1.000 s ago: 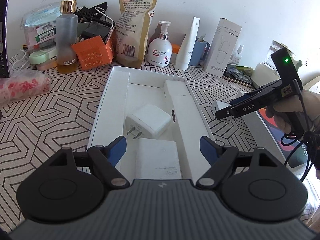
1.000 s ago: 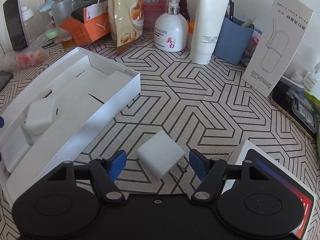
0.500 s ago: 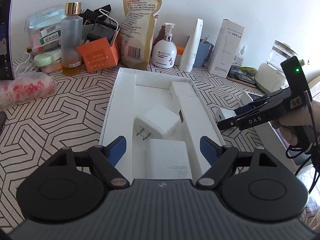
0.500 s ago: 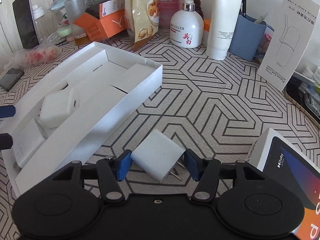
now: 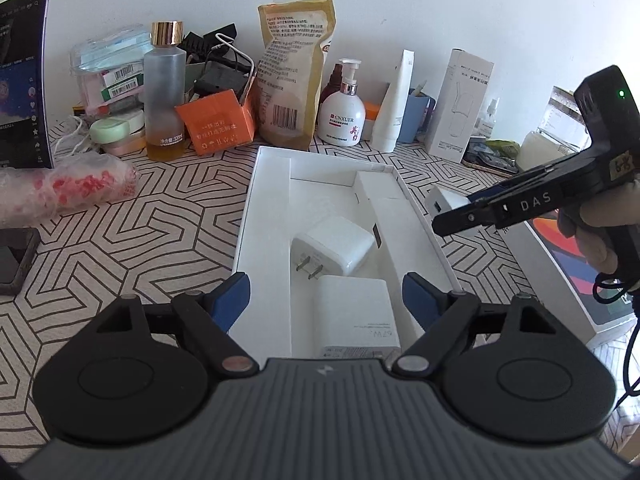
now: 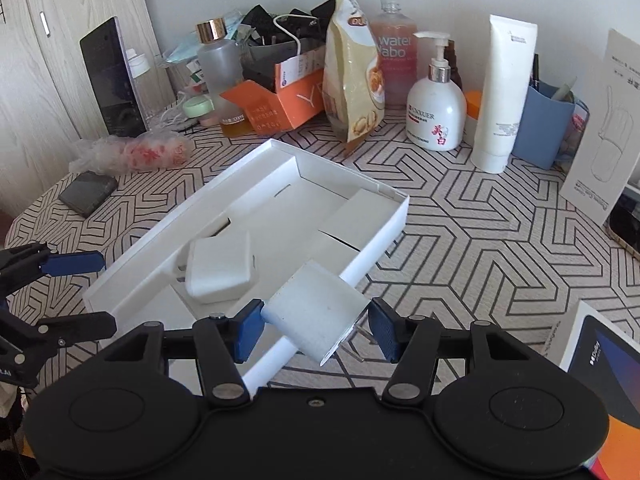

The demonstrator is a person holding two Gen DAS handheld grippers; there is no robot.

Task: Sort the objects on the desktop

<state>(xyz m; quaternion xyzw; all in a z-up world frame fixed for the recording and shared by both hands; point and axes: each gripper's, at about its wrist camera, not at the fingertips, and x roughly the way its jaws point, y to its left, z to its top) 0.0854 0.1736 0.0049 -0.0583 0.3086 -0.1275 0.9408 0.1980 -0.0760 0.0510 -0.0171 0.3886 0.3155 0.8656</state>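
Observation:
A shallow white tray [image 5: 264, 220] lies in the middle of the patterned table. In it sit a white plug charger [image 5: 336, 250] with its prongs out and a flat white power brick [image 5: 356, 316]. My left gripper [image 5: 326, 288] hovers over the tray's near end. Its jaws are opening and press on nothing. My right gripper [image 6: 316, 326] is shut on a second white charger [image 6: 316, 308], held tilted in the air above the tray's [image 6: 360, 196] right wall. From the left wrist view, the right gripper [image 5: 452, 220] and that charger [image 5: 444, 202] hang just right of the tray.
Along the back wall stand an orange box [image 5: 218, 128], a snack bag [image 5: 294, 72], a pump bottle [image 5: 344, 114], a white tube [image 6: 502, 96] and a tall white carton [image 5: 458, 106]. A tablet box [image 5: 560, 268] lies right of the tray. A pink bag [image 5: 68, 188] lies to its left.
The right gripper closed on the charger that lay on the table and lifted it toward the tray's right wall. The left gripper stayed over the tray, its jaws a little wider.

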